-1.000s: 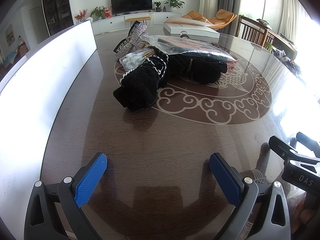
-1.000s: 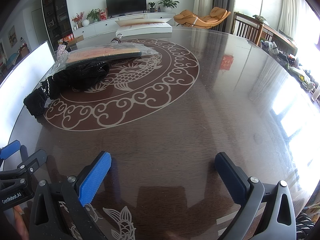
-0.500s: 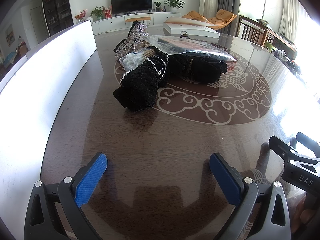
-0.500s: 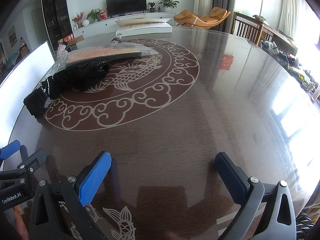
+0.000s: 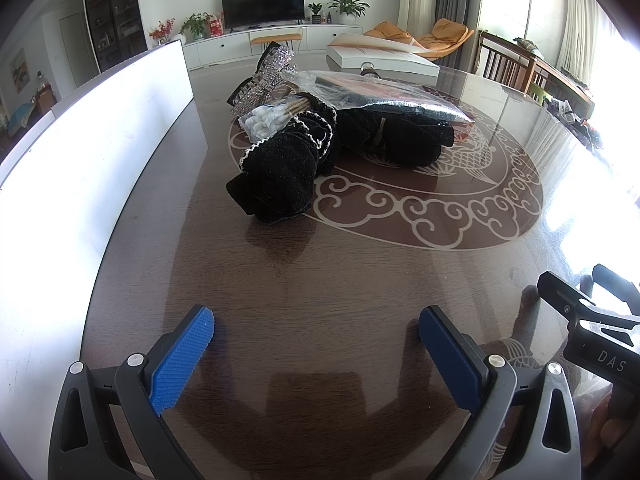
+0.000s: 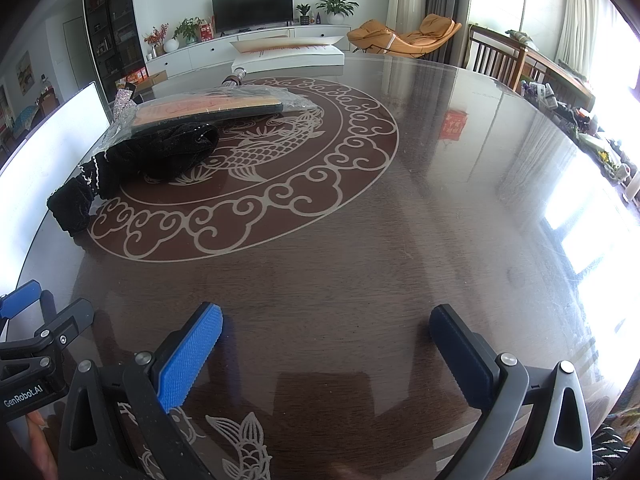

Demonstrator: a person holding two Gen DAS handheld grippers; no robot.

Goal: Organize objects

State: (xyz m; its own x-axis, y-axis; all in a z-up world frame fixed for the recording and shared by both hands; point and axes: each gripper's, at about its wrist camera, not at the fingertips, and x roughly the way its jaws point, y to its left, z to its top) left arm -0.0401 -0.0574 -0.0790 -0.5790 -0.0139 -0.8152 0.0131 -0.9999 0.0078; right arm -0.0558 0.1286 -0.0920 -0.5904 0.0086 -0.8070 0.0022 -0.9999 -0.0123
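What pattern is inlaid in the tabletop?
A pale fish ringed by cloud scrolls on dark wood; clearest in the right wrist view.

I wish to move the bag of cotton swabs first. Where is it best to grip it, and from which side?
Grip the white-tipped end of the bag of cotton swabs, coming from the left: that end juts free, while the stick ends are tucked against the black fabric. The left tongs are open and probably nearer.

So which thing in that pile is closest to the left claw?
The black frilly cloth bundle; it sticks out toward the left claw, ahead of the cotton swabs and plastic-wrapped package.
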